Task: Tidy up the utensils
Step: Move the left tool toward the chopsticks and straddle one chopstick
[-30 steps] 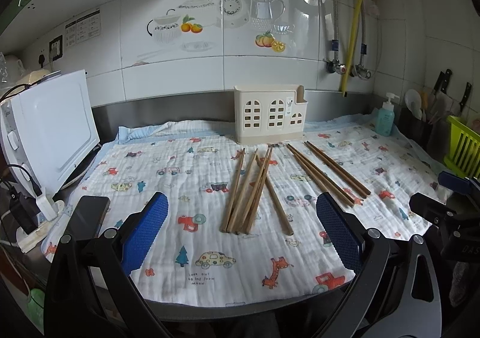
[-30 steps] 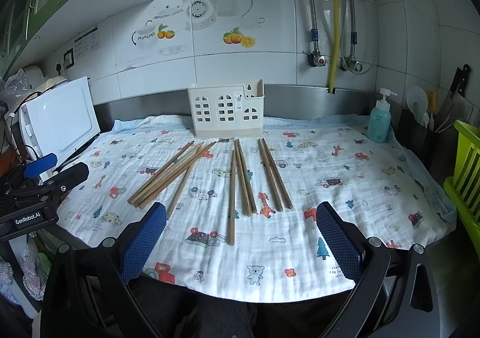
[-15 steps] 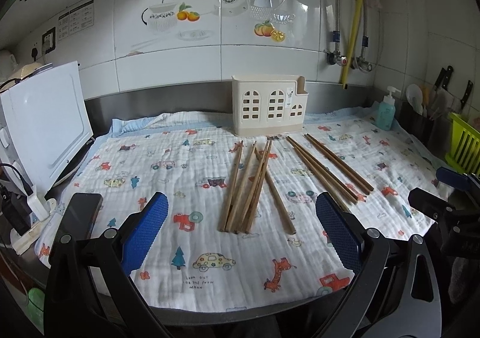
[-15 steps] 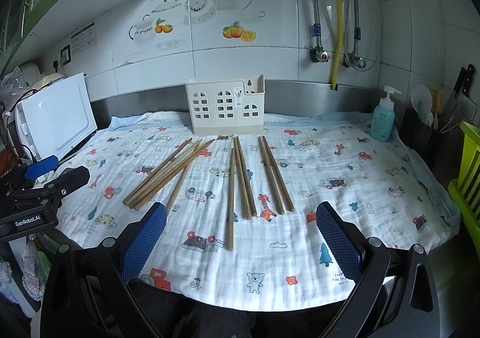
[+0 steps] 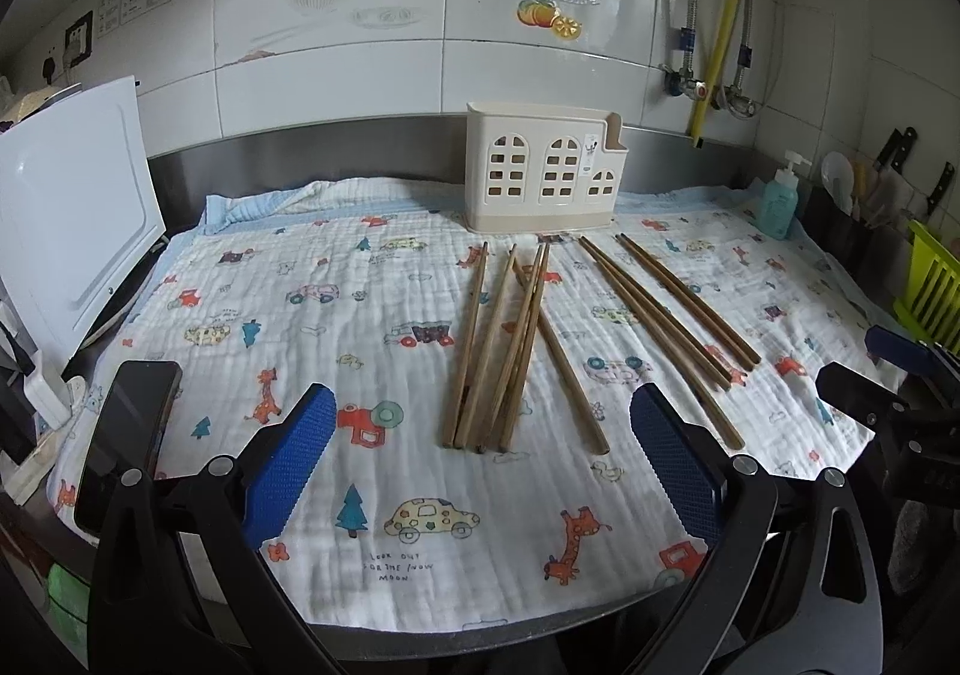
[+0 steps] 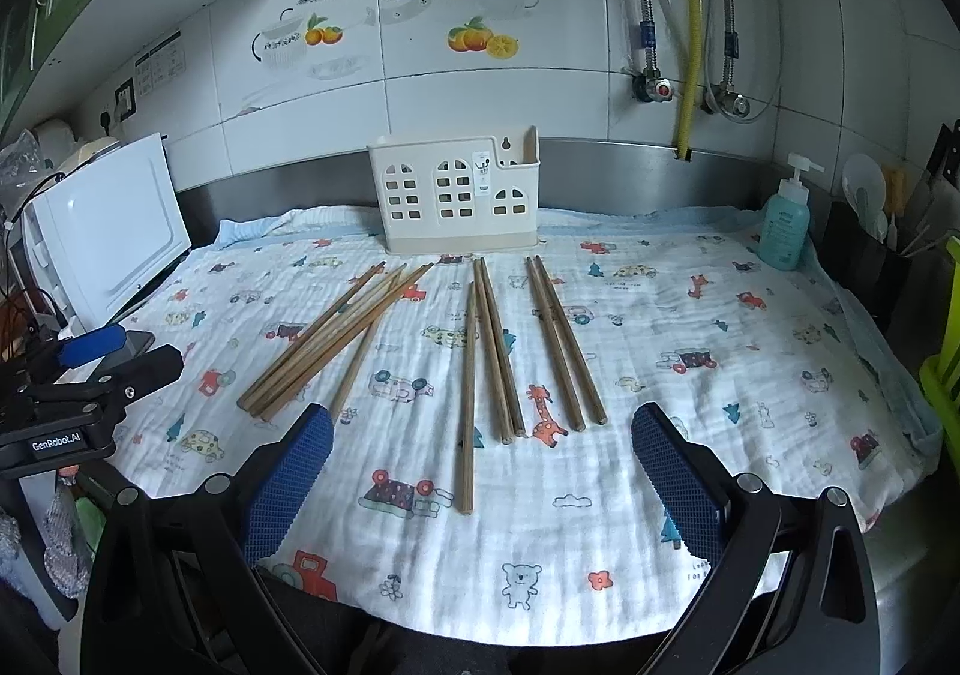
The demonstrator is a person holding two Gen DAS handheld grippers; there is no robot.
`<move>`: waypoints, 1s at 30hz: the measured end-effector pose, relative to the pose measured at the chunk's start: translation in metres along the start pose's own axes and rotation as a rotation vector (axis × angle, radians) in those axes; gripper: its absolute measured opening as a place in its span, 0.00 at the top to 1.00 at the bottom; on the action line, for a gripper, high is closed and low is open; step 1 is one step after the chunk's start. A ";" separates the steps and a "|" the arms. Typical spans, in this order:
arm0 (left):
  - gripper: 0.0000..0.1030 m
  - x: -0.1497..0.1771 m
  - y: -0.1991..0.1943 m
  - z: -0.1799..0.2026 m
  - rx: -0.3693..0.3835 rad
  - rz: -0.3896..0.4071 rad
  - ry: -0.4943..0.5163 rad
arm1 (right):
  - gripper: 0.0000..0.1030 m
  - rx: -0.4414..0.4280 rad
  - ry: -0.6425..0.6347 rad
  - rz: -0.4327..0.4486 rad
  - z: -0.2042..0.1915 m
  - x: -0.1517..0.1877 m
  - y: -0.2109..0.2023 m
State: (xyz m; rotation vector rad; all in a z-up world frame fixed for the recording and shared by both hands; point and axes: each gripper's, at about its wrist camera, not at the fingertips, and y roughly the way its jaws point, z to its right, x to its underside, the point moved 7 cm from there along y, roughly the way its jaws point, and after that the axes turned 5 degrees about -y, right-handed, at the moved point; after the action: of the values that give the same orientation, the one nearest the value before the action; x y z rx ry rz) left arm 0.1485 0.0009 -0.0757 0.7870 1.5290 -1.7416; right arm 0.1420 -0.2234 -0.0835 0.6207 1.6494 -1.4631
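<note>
White kitchen tiles with fruit pictures stand behind the worktop [image 5: 540, 624], which is covered with a printed cloth [image 5: 336, 315]. Taking the cream utensil holder [image 5: 543, 174] at the back as landmark: far to its left leans a white board [image 5: 72, 195], and a dark phone [image 5: 129, 435] lies at the near left edge. Directly in front of the holder lie all the wooden chopsticks [image 5: 498, 351], one crossed bunch on the left and straighter pairs [image 5: 678, 309] on the right. To its right stands a soap bottle [image 5: 778, 201]. The left claw [image 5: 480, 465] and the right claw [image 6: 480, 474] are both wide apart and carry nothing. No chopstick appears in the holder, so I judge the task not yet started.
</note>
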 end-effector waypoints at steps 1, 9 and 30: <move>0.06 0.000 0.002 -0.001 0.007 -0.006 -0.002 | 0.06 -0.001 -0.003 -0.002 -0.001 0.000 0.002; 0.06 0.001 0.026 -0.022 -0.005 -0.073 -0.055 | 0.07 0.008 0.001 -0.033 0.005 -0.001 0.018; 0.06 -0.016 0.094 -0.043 -0.081 -0.149 -0.016 | 0.07 0.017 0.012 -0.137 0.038 0.004 0.079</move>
State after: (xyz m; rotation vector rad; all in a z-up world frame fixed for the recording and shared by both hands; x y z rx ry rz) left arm 0.2341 0.0379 -0.1230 0.6310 1.6725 -1.7750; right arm 0.2125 -0.2450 -0.1303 0.5357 1.7194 -1.5751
